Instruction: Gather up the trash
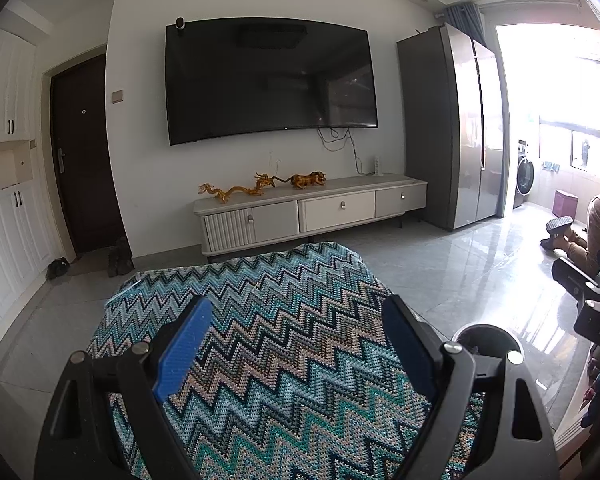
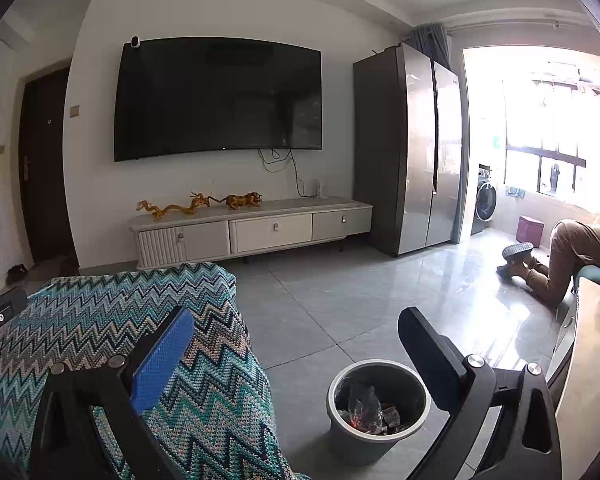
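A home living room was shown, marked by a wall-mounted television [image 2: 220, 98], low media cabinet [image 2: 252, 230] and refrigerator [image 2: 412, 148].

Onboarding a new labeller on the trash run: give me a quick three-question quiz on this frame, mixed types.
1. True or false: the right tool is clamped on a piece of trash.
2. Multiple choice: where does the bin stand? A) on the TV cabinet B) on the tiled floor beside the zigzag blanket C) on top of the fridge
3. Fill in: the bin holds ____ already.

Key
1. False: both the right tool and the left tool are open with nothing between the fingers.
2. B: it stands on the floor, right of the blanket.
3. Trash: crumpled wrappers lie inside.
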`<action>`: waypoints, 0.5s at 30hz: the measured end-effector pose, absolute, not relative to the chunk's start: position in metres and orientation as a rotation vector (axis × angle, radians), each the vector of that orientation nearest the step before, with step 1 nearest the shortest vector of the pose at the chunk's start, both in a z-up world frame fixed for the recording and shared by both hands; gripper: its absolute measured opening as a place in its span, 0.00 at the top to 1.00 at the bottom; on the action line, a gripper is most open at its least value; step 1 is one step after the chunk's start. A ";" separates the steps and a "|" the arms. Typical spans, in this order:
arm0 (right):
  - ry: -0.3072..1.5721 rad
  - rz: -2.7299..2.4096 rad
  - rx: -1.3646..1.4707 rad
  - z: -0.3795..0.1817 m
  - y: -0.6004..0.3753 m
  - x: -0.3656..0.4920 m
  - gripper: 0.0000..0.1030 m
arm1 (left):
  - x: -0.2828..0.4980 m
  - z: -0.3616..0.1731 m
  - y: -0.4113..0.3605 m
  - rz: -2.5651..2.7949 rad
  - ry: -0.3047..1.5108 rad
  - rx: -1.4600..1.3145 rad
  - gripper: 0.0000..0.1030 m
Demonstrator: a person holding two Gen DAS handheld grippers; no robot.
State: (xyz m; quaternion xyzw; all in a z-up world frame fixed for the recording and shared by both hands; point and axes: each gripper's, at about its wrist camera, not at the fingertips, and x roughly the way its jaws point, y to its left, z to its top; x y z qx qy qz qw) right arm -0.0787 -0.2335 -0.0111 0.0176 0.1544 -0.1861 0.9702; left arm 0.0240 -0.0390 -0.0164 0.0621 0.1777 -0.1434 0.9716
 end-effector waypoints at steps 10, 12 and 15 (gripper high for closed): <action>0.300 -0.383 0.043 -0.009 -0.235 -0.083 0.00 | 0.021 -0.014 -0.042 -0.270 0.354 0.119 0.16; 0.297 -0.384 0.043 -0.008 -0.235 -0.084 0.00 | 0.020 -0.014 -0.042 -0.270 0.355 0.115 0.16; 0.294 -0.384 0.045 -0.007 -0.236 -0.085 0.00 | 0.019 -0.013 -0.042 -0.267 0.353 0.114 0.16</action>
